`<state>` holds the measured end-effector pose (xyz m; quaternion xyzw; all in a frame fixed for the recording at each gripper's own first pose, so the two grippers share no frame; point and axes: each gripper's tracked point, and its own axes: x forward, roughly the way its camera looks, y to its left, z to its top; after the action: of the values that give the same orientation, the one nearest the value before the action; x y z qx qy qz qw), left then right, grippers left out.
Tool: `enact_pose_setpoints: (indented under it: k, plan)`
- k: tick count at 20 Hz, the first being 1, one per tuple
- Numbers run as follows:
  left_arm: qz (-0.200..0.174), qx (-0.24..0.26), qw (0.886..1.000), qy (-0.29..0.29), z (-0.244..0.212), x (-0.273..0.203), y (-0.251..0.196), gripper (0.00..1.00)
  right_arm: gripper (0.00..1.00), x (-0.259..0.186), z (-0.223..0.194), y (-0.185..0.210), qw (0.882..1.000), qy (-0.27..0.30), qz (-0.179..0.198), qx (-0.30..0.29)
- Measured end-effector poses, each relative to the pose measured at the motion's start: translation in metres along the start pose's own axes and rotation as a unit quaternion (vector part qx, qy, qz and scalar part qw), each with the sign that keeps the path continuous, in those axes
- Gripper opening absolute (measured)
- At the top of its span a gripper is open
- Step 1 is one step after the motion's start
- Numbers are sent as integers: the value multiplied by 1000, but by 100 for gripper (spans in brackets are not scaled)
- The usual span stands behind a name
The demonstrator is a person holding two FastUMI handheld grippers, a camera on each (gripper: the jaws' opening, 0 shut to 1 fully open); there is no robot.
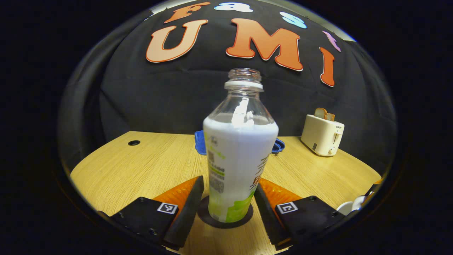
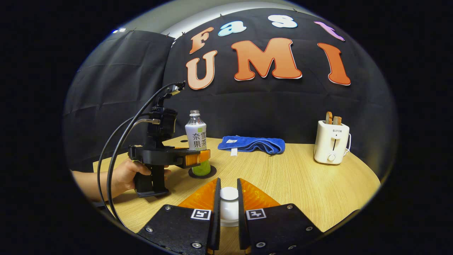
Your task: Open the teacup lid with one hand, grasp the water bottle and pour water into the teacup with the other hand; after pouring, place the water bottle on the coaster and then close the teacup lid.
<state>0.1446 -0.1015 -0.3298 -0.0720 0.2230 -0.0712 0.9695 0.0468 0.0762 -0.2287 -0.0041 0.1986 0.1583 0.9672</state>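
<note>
An uncapped bottle (image 1: 240,156) stands upright at the centre of the left gripper view, its long axis vertical and its open mouth pointing straight up. It rests on a dark round coaster (image 1: 247,216) on the wooden desk (image 1: 141,166). The left hand-held gripper (image 1: 224,205) is open, one finger on either side of the bottle's lower part, with a gap showing on both sides.

In the right gripper view the same bottle (image 2: 196,141) stands left of centre on the coaster (image 2: 211,173), and the left hand-held gripper (image 2: 201,157), held by a hand (image 2: 124,175) at lower left, reaches in level from the left at the bottle's lower part. At the bottom centre of that view, the right hand-held gripper (image 2: 229,205) is closed on the white knob of the teacup lid (image 2: 229,207), both fingers pressing its sides. Whether the lid sits on the cup cannot be told.

A folded blue towel (image 2: 253,144) lies at the far side of the desk, behind the bottle. A cream toaster (image 2: 331,142) with bread in its slots stands upright at the right.
</note>
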Motion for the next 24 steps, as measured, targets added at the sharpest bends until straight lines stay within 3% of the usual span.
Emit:
enact_pose_setpoints:
  k: [3,9,15,19,20,24]
  plan:
    - [3,-3,1000,-4,-1,-10,0,91,22,4,-3,-1,1000,3,-6,-9]
    - [-2,36,999,-31,5,-43,-10,91,22,13,-17,0,1000,19,-12,-14]
    - [-6,29,997,-71,26,-74,-15,92,22,19,-21,3,1000,19,-16,-12]
    - [-11,25,996,-89,34,-90,-11,92,33,17,-11,-3,999,10,-41,-20]
    - [-12,24,995,-91,35,-95,-9,90,45,17,-6,-5,999,4,-45,-18]
    - [14,32,992,-120,47,-120,15,92,70,9,29,-10,997,-35,-70,-7]
